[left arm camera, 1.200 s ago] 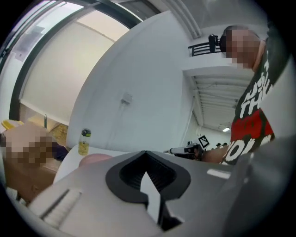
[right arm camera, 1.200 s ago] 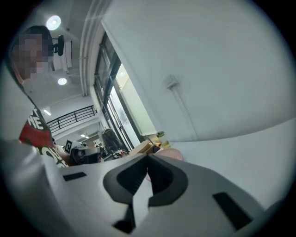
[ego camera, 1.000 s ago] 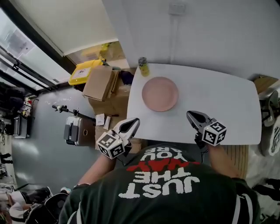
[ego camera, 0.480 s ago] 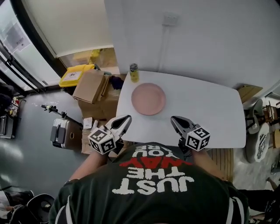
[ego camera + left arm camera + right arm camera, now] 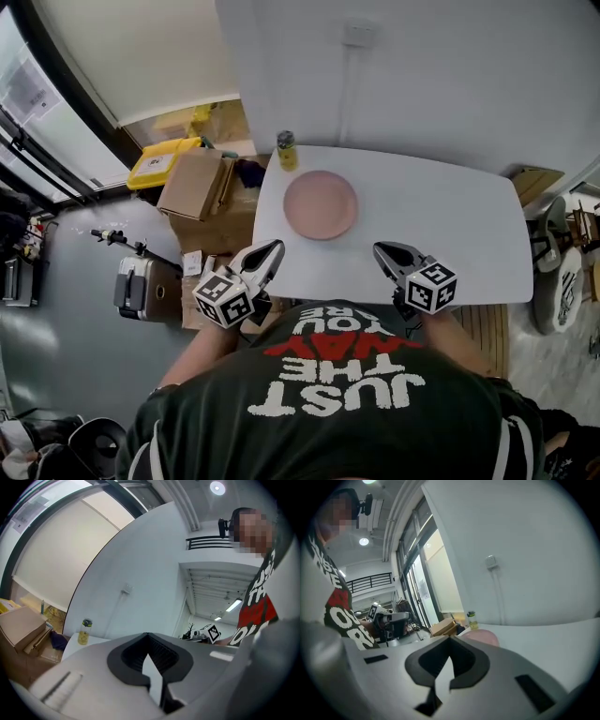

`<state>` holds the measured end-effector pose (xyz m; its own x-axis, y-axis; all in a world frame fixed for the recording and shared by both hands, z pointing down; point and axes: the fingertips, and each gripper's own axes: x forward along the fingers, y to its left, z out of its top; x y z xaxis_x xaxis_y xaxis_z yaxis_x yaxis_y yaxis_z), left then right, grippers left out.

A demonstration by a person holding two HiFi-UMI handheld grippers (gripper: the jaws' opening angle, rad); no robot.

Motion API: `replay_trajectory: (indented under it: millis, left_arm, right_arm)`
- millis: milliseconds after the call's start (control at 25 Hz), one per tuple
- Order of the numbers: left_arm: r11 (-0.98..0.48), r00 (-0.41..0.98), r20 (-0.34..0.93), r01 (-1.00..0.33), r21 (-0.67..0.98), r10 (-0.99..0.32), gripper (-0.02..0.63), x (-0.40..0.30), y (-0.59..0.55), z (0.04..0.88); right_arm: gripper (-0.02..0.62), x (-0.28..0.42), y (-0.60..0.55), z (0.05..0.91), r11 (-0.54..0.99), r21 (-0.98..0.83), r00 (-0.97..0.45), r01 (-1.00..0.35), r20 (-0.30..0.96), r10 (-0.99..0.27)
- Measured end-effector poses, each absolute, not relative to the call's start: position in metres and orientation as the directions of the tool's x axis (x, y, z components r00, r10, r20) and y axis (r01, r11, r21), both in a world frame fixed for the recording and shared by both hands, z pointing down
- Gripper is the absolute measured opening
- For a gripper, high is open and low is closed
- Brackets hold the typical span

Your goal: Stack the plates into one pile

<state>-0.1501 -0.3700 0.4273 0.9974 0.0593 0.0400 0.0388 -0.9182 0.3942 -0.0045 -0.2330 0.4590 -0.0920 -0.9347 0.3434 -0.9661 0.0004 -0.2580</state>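
The pink plate (image 5: 321,204) lies upper centre on the tabletop (image 5: 450,234), slightly nearer the left tool (image 5: 272,251); it and the right tool (image 5: 384,253) are clenched, empty.

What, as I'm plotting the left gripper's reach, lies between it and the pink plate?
Nothing visible does. Only bare table lies between the left gripper and the pink plate; the yellow bottle stands beyond the plate, near the far edge.
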Motion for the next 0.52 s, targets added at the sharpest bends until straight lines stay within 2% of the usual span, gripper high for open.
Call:
replay_trajectory:
  millis: [520]
  left_arm:
    - [-0.913,0.997,0.051,0.036,0.406,0.062,-0.001,-0.1547,-0.3725,0.4328]
  right_arm:
    - [0.005,-0.006,-0.235,0.4656,0.007,-0.226,-0.095,-0.974,0.383,-0.919]
